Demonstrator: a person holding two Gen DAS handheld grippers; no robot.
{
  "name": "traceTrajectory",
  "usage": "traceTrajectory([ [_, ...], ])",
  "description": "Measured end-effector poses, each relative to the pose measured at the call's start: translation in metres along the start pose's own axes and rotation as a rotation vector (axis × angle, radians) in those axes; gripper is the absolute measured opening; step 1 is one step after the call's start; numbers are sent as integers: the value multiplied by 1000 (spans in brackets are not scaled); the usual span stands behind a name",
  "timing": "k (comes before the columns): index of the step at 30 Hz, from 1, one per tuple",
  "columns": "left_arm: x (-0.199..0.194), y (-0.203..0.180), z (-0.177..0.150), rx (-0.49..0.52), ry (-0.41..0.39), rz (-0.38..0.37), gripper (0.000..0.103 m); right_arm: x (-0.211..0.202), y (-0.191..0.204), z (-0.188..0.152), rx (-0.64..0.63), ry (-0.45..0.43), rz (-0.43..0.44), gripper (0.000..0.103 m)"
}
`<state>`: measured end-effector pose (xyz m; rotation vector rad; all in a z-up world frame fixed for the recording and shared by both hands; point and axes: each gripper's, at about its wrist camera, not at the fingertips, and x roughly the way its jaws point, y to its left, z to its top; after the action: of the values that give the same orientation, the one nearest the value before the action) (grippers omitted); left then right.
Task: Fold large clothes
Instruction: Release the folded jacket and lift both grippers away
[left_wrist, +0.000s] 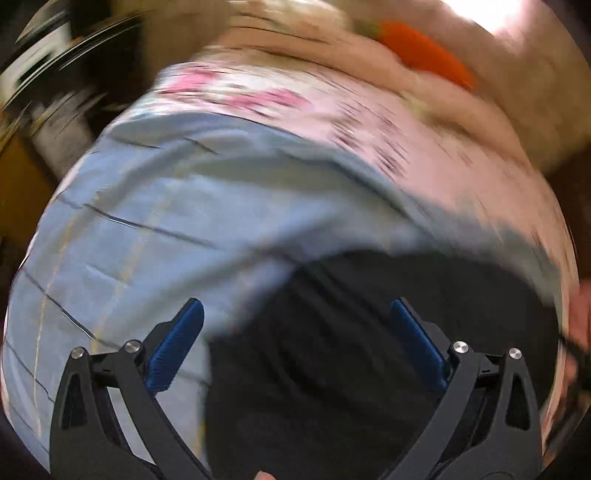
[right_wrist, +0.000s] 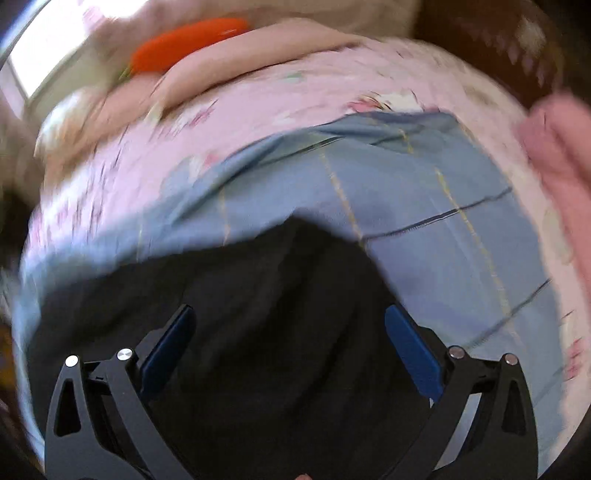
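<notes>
L to R: left gripper (left_wrist: 295, 314), jaws wide apart w/ nothing between them, hangs over the edge of a black garment (left_wrist: 332, 369) spread on a blue checked sheet (left_wrist: 147, 221). Right gripper (right_wrist: 290, 321), also spread wide and empty, hangs over the same dark cloth, likely so both can take an edge each for a fold. The sheet lies on a pink floral bedcover (right_wrist: 129, 162); an orange carrot-shaped cushion (right_wrist: 184, 40) rests near beige bedding at the far side. Bright window behind; frames blurred, rest of rm unclear.
</notes>
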<state>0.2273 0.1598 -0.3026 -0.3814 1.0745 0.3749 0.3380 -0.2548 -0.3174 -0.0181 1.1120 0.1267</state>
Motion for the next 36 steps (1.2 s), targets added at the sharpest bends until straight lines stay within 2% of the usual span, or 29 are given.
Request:
traceTrajectory([
  [1, 11, -11, -12, 48, 39, 13, 101, 1, 6, -10, -17, 10, -8, 102],
  [3, 51, -21, -31, 112, 102, 31, 101, 36, 21, -30, -90, 62, -16, 102],
  [4, 72, -22, -37, 91, 89, -6, 101, 47, 25, -33, -116, 49, -3, 102],
  [5, 73, -18, -35, 56, 79, -16, 101, 50, 26, -31, -109, 42, -8, 102],
  [6, 63, -20, -29, 49, 91, 2, 101, 46, 25, -24, -78, 71, -18, 102],
  [7, 45, -23, -29, 59, 58, 9, 101, 32, 23, -18, -42, 84, -28, 102],
  [9, 7, -27, -32, 71, -21, -8, 101, -7, 25, -24, -3, -4, 22, 102],
  [10, -9, -33, -39, 69, -32, -41, 101, -22, 33, -30, -18, -36, 30, 102],
  [11, -15, -43, -46, 87, -20, -83, 101, -24, 47, -39, -66, -29, 19, 102],
  [12, -9, -61, -56, 146, 15, -102, 101, -15, 63, -47, -139, 14, 5, 102],
  [13, 2, -70, -61, 190, 38, -78, 101, 4, 83, -61, -245, 83, -29, 102],
  [14, 16, -78, -67, 215, 50, -57, 101, 11, 90, -68, -279, 81, -62, 102],
  [15, 29, -75, -69, 163, 54, -84, 101, 9, 90, -71, -257, 61, -88, 102],
  [17, 20, -69, -61, 77, 70, -91, 101, -3, 80, -60, -155, 72, -53, 102],
  [18, 5, -74, -56, 90, 26, -72, 101, -18, 75, -54, -96, 27, -10, 102],
  [19, -18, -84, -50, 138, -59, -67, 101, -27, 77, -49, -73, -17, 18, 102],
  [20, -30, -98, -47, 181, -105, -103, 101, -35, 85, -43, -79, -63, 46, 102],
  [21, -22, -110, -47, 205, -92, -139, 101, -30, 98, -38, -123, -56, 47, 102],
  [22, 4, -118, -49, 228, -27, -111, 101, -2, 118, -36, -203, 29, 26, 102],
  [23, 37, -121, -51, 235, 46, -121, 101, 26, 124, -39, -228, 94, 5, 102],
  [24, 62, -114, -54, 190, 56, -179, 101, 48, 123, -43, -194, 95, -8, 102],
  [25, 73, -104, -56, 147, -12, -233, 101, 56, 118, -45, -151, 24, 18, 102],
  [26, 74, -103, -52, 148, -9, -239, 101, 58, 117, -43, -151, 14, 25, 102],
  [28, 59, -106, -46, 142, 22, -228, 101, 46, 114, -35, -100, 33, 25, 102],
  [29, 36, -106, -47, 162, -16, -191, 101, 26, 107, -35, -37, 18, 26, 102],
  [31, -23, -111, -56, 237, -137, -86, 101, -41, 93, -46, 36, -112, 78, 102],
  [33, -101, -108, -73, 279, -275, -5, 101, -103, 83, -58, 50, -217, 94, 102],
  [34, -126, -106, -77, 280, -309, 25, 101, -138, 81, -68, 46, -252, 84, 102],
  [36, -190, -101, -93, 248, -359, 91, 101, -187, 77, -85, 19, -242, 72, 102],
])
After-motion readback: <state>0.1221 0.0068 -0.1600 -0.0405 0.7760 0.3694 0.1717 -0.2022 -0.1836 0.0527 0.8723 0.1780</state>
